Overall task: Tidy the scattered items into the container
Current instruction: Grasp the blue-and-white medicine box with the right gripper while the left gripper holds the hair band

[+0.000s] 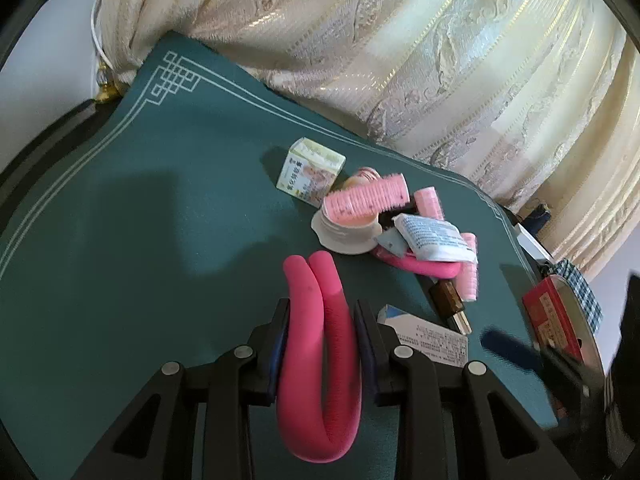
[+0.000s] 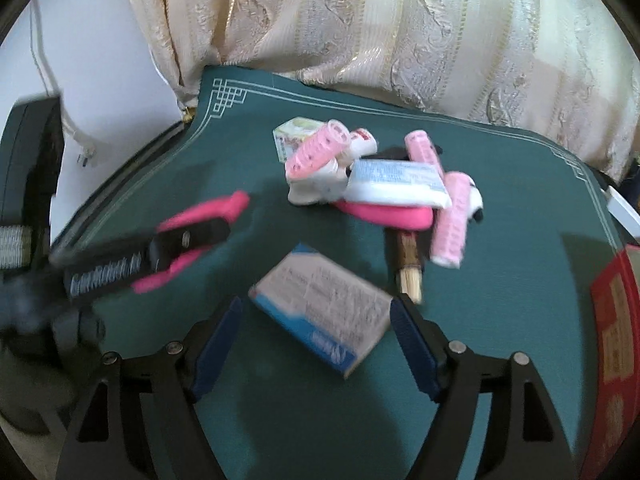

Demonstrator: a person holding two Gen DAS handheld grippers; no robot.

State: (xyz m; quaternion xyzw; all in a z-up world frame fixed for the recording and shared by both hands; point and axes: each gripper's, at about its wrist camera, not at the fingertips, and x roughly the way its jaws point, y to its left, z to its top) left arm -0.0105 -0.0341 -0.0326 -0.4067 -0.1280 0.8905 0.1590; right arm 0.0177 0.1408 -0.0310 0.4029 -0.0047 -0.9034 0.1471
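My left gripper (image 1: 322, 312) is shut on a bent hot-pink foam rod (image 1: 320, 380), held just above the green mat (image 1: 140, 220). The right wrist view shows the same gripper (image 2: 192, 240) blurred at the left with the rod (image 2: 236, 204) sticking out. My right gripper (image 2: 318, 304) is open around a blue-and-white carton (image 2: 320, 312) lying on the mat; its left pad stands apart from the carton. Further back is a pile: pink hair rollers (image 2: 316, 152), a white sachet (image 2: 396, 184), a white jar (image 1: 344, 232), a small carton (image 1: 312, 170) and a brown bottle (image 2: 408, 256).
A red container (image 2: 616, 320) sits at the mat's right edge, also seen as a red container (image 1: 552, 316) beside a checked cloth (image 1: 580, 284). A cream curtain (image 1: 400, 60) hangs close behind the table. Bare mat spreads to the left.
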